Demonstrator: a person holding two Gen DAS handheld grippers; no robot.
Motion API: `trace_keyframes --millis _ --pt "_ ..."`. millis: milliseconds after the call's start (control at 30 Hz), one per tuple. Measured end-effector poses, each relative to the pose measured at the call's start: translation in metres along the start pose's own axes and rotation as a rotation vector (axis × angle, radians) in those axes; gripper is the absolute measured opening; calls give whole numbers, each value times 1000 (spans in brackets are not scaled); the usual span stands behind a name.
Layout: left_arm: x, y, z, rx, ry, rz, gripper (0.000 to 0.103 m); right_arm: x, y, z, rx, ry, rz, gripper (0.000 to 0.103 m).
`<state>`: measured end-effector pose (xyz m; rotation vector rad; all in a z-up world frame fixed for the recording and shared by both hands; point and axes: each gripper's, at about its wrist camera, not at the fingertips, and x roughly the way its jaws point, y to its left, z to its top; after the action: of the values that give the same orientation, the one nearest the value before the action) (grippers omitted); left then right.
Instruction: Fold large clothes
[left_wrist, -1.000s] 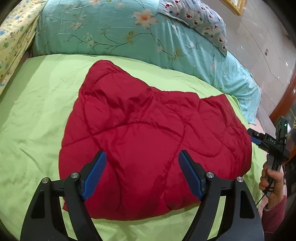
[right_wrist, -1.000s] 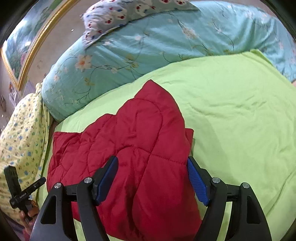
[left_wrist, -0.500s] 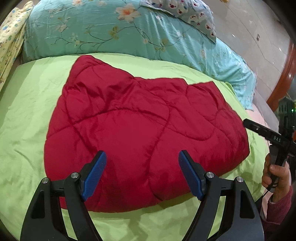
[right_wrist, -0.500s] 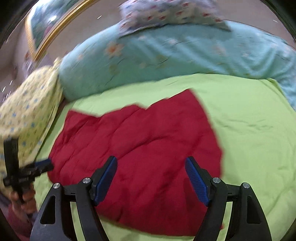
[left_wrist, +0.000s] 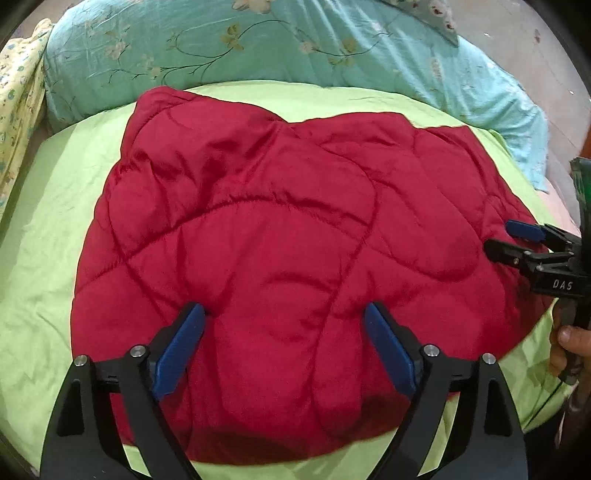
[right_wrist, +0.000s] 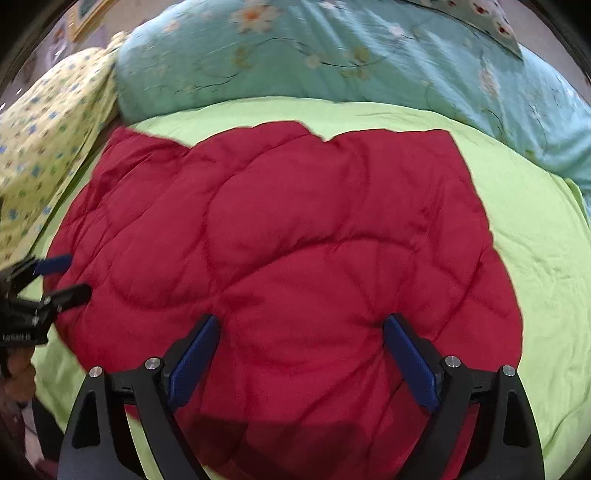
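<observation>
Left wrist view: my left gripper spread, jaws just widened, above red quilted jacket; right gripper at three o'clock, likewise spread, nothing pinched.

My matt black plastic left gripper has blue ribbed pads. Below lies a red quilted garment with satin sheen, on a smooth lime-green cloth sheet.

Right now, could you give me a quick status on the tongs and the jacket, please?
Both tongs, left and right, open, just widened, nothing between them. Red quilted jacket flat on green sheet. Nothing in the way.
</observation>
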<state>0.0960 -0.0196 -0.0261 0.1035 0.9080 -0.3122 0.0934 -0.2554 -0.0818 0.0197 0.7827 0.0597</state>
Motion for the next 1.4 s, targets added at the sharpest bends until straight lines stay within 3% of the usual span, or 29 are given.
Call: trace_keyframes --millis 533,1067,1200,1400 --pt "54 22 61 -82 49 71 98 44 -41 52 135 64 -27 93" --pt "117 71 97 -253 51 76 99 62 -80 44 299 13 -16 93" --pt "113 68 96 -244 41 88 99 63 -82 42 314 5 -27 93" --pt "74 60 71 -208 -13 71 98 62 -83 41 321 2 -24 94"
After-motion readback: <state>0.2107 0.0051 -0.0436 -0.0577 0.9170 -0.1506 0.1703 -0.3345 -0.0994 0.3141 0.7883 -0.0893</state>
